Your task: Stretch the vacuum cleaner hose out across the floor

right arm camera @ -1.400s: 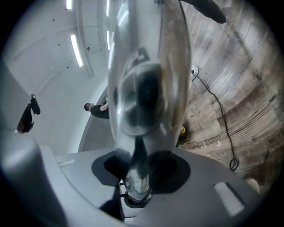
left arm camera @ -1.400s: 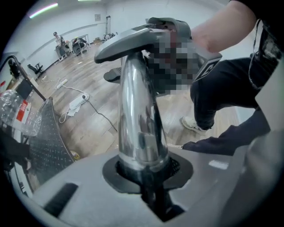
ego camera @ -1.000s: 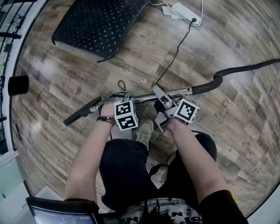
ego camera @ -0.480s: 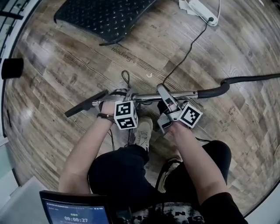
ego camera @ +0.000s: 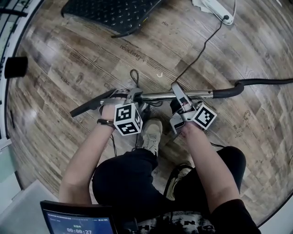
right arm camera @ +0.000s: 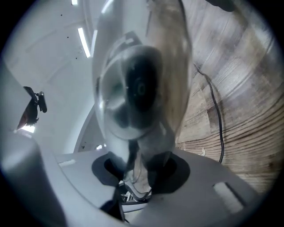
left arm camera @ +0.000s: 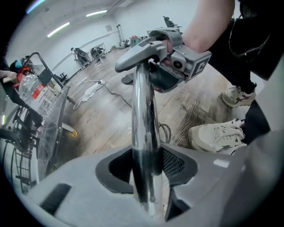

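The vacuum cleaner's metal tube (ego camera: 158, 96) is seen in the head view lying level across the person's front, low over the wooden floor (ego camera: 68, 59), from 9 o'clock to 3 o'clock. At its 3 o'clock end it is joined by the black hose (ego camera: 256, 83), which bends once and is then carried on towards 3 o'clock to the picture's edge, well apart from both tongs. A dark nozzle (ego camera: 87, 108) is fitted at the 9 o'clock end. The left tongs (ego camera: 132, 96) are set over the tube just beside the nozzle. In the left gripper view the tube (left arm camera: 143, 115) is seen between their jaws, which have just been opening and stand slightly clear of it on both sides. The right tongs (ego camera: 177, 93) are placed further towards 3 o'clock, nearer the hose, and are closed on the tube. In the right gripper view the shiny tube (right arm camera: 142, 88) fills the space between the jaws. A light shoe (ego camera: 151, 132) is planted at 6 o'clock of the tube, between the two tongs. A black mat (ego camera: 110, 11) lies at 12 o'clock, and a thin cable (ego camera: 201, 48) is led from a power strip (ego camera: 219, 8) at 1 o'clock down towards the tube.
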`<state>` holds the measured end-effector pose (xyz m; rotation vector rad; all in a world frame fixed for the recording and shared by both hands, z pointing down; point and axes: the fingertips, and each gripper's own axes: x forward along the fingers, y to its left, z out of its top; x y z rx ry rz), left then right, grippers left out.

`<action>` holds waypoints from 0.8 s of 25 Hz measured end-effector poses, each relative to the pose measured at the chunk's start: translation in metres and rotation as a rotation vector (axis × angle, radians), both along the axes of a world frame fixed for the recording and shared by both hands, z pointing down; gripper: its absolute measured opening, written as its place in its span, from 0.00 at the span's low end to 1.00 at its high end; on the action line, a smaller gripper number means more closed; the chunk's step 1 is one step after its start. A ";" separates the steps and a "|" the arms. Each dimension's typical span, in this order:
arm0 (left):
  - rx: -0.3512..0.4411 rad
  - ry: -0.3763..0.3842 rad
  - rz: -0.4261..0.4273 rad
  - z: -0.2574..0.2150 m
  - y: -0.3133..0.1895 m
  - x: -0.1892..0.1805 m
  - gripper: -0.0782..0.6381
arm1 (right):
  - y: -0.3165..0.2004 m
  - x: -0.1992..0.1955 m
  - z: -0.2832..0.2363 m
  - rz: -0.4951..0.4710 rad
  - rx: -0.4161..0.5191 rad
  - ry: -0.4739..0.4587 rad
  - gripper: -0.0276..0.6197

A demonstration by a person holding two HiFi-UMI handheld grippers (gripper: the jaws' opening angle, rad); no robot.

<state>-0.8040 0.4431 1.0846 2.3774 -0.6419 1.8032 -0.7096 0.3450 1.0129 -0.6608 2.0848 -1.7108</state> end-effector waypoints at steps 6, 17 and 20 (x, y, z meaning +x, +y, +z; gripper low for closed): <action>0.004 0.060 -0.012 -0.028 0.005 0.010 0.35 | 0.002 0.006 0.010 -0.001 -0.002 -0.016 0.25; 0.063 0.186 -0.013 -0.078 -0.012 0.052 0.18 | 0.005 0.004 0.020 -0.005 -0.062 -0.040 0.26; 0.061 0.179 -0.014 -0.077 -0.012 0.055 0.17 | 0.016 0.005 0.021 -0.035 -0.105 -0.043 0.34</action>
